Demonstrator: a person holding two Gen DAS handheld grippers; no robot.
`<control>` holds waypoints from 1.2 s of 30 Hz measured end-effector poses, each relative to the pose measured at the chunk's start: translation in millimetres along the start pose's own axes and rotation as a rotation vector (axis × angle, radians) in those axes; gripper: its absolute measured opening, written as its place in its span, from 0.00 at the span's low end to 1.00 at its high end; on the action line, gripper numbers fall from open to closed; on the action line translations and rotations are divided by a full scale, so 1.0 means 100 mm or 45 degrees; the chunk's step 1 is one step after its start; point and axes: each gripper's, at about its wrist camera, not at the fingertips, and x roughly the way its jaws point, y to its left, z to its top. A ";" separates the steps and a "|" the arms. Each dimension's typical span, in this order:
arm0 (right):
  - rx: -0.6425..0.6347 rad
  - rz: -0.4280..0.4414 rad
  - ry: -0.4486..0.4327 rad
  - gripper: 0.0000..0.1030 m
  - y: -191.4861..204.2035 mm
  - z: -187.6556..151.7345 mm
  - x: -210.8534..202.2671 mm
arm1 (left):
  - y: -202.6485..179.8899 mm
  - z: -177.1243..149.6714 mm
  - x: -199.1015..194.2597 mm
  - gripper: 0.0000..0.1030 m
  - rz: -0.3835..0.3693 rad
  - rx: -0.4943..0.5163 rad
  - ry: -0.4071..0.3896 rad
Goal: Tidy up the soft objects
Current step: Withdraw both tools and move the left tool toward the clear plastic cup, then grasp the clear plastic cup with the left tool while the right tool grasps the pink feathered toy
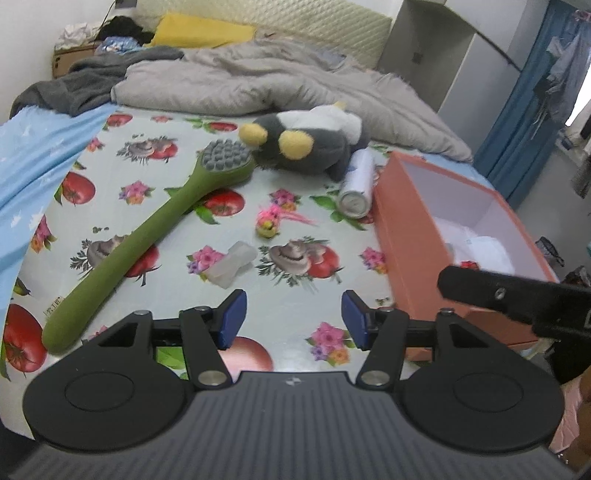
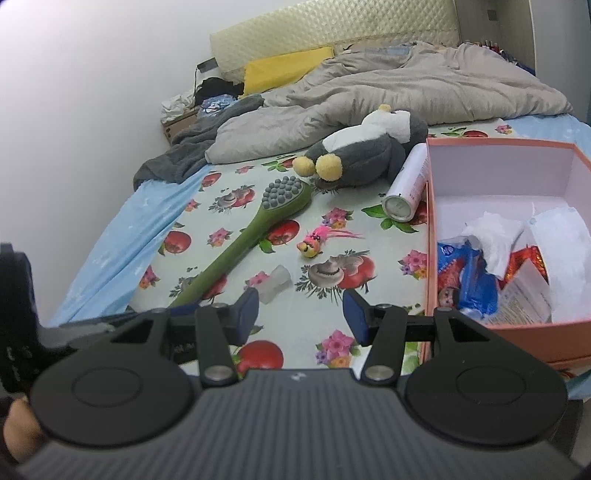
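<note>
A grey and white plush penguin (image 1: 310, 144) (image 2: 365, 155) lies at the far side of the flowered cloth. A small pink feathered toy (image 1: 271, 220) (image 2: 314, 245) lies in the middle. A translucent soft block (image 1: 234, 264) (image 2: 275, 282) lies nearer, just ahead of both grippers. An open orange box (image 1: 410, 229) (image 2: 432, 236) at the right holds tissue and packets. My left gripper (image 1: 293, 319) is open and empty above the cloth. My right gripper (image 2: 301, 314) is open and empty, left of the box.
A long green massage brush (image 1: 147, 236) (image 2: 255, 236) lies diagonally at the left. A white spray can (image 1: 356, 188) (image 2: 406, 184) lies between penguin and box. A grey quilt (image 1: 280, 85) and yellow pillow (image 1: 199, 31) sit at the back. The blue sheet (image 1: 33, 155) borders the cloth.
</note>
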 end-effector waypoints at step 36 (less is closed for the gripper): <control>0.167 -0.051 0.177 0.52 -0.13 0.47 2.37 | 0.72 0.43 1.81 0.64 -0.028 0.098 0.197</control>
